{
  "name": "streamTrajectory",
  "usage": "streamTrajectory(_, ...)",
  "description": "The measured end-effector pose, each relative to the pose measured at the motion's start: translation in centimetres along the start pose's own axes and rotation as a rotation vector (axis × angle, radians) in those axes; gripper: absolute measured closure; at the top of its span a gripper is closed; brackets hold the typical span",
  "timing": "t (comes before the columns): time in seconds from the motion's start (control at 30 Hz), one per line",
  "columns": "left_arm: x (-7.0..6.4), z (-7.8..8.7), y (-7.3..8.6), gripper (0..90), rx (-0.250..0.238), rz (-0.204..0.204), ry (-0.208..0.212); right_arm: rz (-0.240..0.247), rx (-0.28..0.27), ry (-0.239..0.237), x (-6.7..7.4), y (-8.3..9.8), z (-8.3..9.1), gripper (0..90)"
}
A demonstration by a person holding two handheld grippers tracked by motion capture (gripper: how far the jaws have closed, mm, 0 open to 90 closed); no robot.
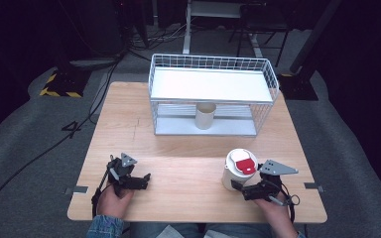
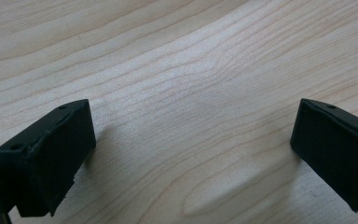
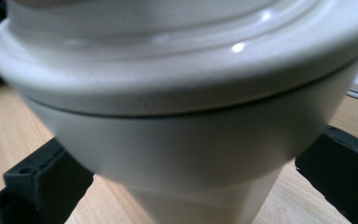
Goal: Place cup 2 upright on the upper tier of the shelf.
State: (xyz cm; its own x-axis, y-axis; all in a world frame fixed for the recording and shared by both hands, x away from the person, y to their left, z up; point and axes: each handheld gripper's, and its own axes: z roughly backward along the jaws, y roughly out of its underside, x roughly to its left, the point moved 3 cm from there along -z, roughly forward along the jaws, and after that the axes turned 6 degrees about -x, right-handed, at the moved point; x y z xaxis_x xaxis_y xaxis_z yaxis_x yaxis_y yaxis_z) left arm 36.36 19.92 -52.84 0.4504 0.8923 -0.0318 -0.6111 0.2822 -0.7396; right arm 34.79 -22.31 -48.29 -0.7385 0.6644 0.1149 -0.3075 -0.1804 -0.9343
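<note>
Your right gripper point(image 1: 239, 187) stood with fingers apart around the lidded white cup point(image 1: 238, 170); your left gripper point(image 1: 146, 178) gaped over bare table point(image 1: 188, 148).

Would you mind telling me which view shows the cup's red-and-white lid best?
The high view: the lid faces the camera, red patch and all. The right gripper view catches just its white rim from the side, very close. The left gripper view looks at bare table.

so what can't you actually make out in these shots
- High view: the right tongs tips sit behind the lidded cup, so contact is unclear.
- Right gripper view: the cup is close and blurred; its base is cut off by the bottom edge.
- High view: the second cup in the wire rack is too small to show its contents.
</note>
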Motion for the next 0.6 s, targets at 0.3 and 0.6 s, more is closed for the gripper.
streamTrajectory(0.3,0.0,0.0,0.0,0.4,-0.001,0.0,0.0,0.002,-0.044,0.025,0.4,0.3,-1.1,0.3)
streamTrajectory(0.6,0.0,0.0,0.0,0.4,-0.001,0.0,-0.001,0.013,-0.079,0.019,0.5,0.5,-1.5,9.5)
